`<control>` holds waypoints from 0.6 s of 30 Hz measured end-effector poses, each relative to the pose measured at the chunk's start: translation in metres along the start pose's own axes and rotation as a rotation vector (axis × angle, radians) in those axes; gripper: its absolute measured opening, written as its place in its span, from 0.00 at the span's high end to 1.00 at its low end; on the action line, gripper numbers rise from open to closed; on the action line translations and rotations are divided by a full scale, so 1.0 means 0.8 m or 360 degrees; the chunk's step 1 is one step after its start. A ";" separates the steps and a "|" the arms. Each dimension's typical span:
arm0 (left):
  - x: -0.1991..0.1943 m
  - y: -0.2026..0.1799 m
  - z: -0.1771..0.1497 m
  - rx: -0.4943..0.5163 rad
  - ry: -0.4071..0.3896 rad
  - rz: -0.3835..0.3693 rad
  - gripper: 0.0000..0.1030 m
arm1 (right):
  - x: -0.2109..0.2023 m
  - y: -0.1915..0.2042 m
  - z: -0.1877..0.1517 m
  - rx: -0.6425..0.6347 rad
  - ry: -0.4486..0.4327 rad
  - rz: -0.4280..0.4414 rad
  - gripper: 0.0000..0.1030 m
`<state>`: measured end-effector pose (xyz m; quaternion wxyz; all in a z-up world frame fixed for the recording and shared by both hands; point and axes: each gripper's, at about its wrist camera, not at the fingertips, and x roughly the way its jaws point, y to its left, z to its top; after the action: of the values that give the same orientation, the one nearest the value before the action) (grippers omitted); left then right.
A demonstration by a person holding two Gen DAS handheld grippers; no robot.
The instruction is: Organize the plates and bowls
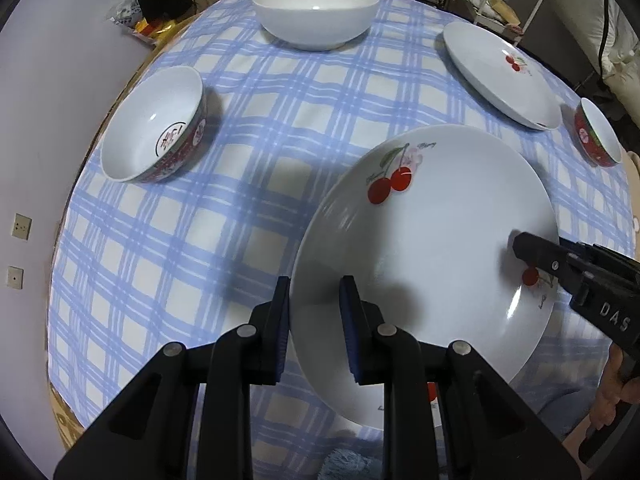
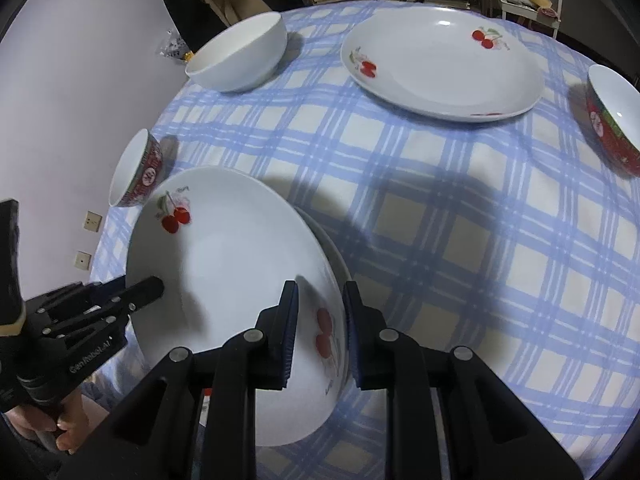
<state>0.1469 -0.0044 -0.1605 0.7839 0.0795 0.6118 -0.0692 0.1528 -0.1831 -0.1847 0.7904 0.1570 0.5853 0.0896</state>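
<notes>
A white plate with red cherries (image 1: 432,240) (image 2: 232,272) hangs tilted just above a second cherry plate (image 2: 335,258) lying on the blue checked tablecloth (image 1: 240,208). My left gripper (image 1: 316,292) is shut on the raised plate's left rim. The opposite rim is gripped by my right gripper (image 2: 320,292), also shut on it. Each gripper shows in the other's view: the right one's finger (image 1: 528,248) over the rim, the left one's finger (image 2: 150,288) likewise. A hand holds each handle.
A large white bowl (image 1: 316,12) (image 2: 240,56) stands at the far side. A third cherry plate (image 1: 500,72) (image 2: 440,64) lies far right. Two red-patterned bowls stand at the left (image 1: 156,124) and right (image 2: 612,116) edges. Wall left, cluttered shelves behind.
</notes>
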 end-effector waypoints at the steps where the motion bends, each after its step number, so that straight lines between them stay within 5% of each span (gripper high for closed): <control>1: 0.003 0.002 0.001 -0.0008 0.0005 -0.0002 0.78 | 0.001 0.001 0.000 -0.0014 0.0002 -0.0014 0.76; 18: 0.029 0.012 0.007 -0.0062 0.0071 -0.0038 0.75 | 0.008 0.013 -0.005 -0.0149 -0.0045 -0.0062 0.77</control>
<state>0.1597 0.0032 -0.1813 0.7707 0.0584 0.6312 -0.0647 0.1516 -0.1704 -0.1879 0.8066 0.1098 0.5722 0.0991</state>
